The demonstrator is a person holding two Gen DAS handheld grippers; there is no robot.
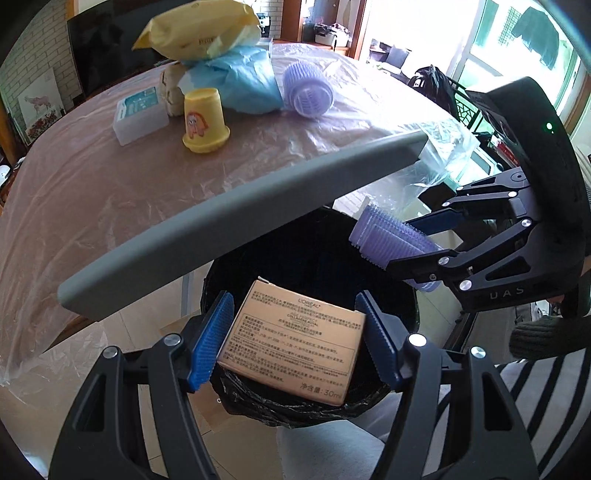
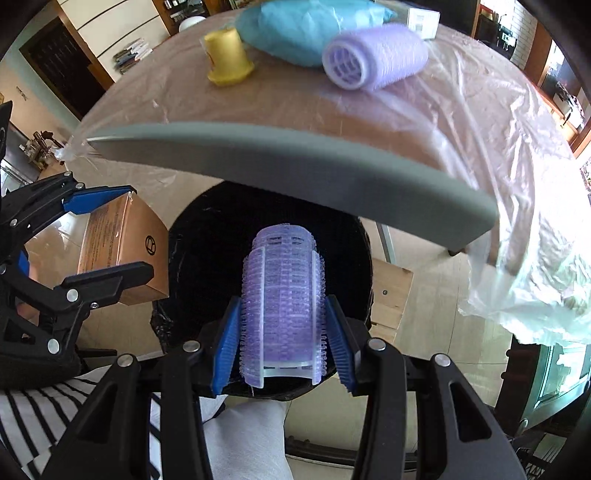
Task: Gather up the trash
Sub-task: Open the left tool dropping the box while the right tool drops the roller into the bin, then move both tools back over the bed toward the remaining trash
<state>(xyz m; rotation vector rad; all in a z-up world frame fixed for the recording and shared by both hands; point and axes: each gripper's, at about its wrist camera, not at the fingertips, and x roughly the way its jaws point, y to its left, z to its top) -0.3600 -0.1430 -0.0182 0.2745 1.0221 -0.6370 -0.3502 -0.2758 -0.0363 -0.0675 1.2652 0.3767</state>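
Plastic sheeting covers a round brown table (image 1: 110, 177) in a bright living room, and just below its near edge stands a bin lined with a black bag (image 1: 314, 402).

Blue ribbed pads (image 1: 208, 341) of the left gripper (image 1: 291, 339) are clamped on a tan cardboard cosmetics box (image 1: 291, 347), held over the mouth of the bin. The right gripper (image 2: 282, 338) has its pads (image 2: 227, 347) pressed on a purple bristled plastic hair roller (image 2: 282, 299), its far end pointing down into the dark opening.

Both pieces look to be at the drop step: carried to the bin, not yet let go. The next move calls for each pair of jaws to part while over the opening, the box perhaps nudged further in, since it hangs near the rim on that side.

A grey padded chair back (image 2: 295, 166) juts over the far part of the bin and narrows the way in. Further out on the table wait a second purple roller (image 2: 373, 59), an upturned yellow cup (image 1: 205, 122), a crumpled blue bag (image 1: 243, 81), a yellow packet (image 1: 195, 29) and a small clear plastic box (image 1: 138, 116).
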